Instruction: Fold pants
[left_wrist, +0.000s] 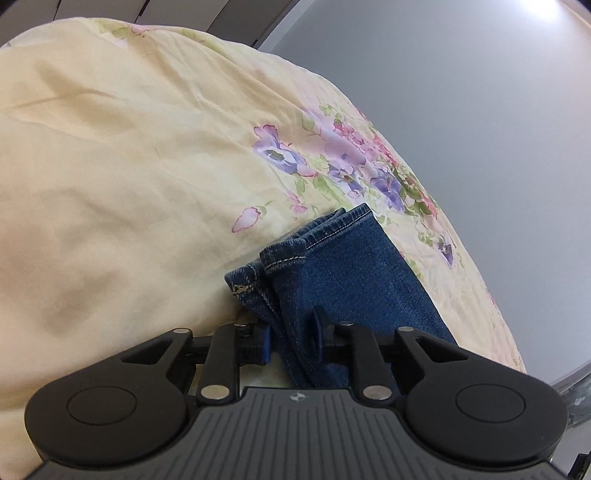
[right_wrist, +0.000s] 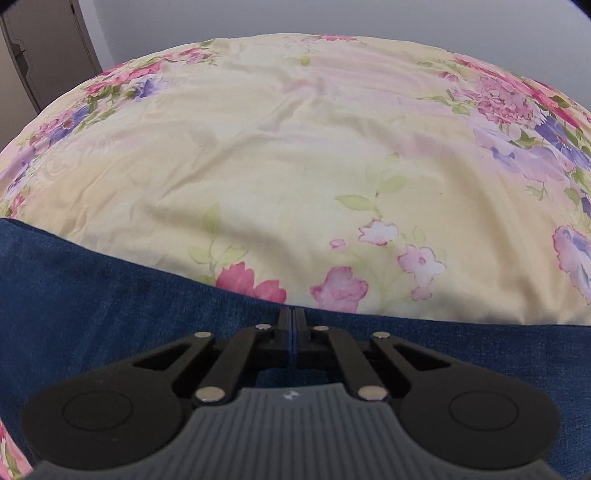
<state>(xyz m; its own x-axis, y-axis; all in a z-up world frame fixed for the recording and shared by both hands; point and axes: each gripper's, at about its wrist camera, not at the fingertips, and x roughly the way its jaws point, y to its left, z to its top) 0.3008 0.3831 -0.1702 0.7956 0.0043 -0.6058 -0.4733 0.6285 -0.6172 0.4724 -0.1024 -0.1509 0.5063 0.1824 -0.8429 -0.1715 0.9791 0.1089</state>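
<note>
Clamped on the jeans (left_wrist: 343, 280) near their hems, the left gripper (left_wrist: 291, 339) grasps bunched denim; the right gripper (right_wrist: 294, 332) is clenched at the fabric edge, a pinch uncertain. Folding looks begun, and next both must carry denim across the bed (right_wrist: 295, 147).

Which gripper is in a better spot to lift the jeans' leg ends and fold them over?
Probably the left gripper: it pinches the jeans near the hems. The right gripper is shut over plain denim.
</note>
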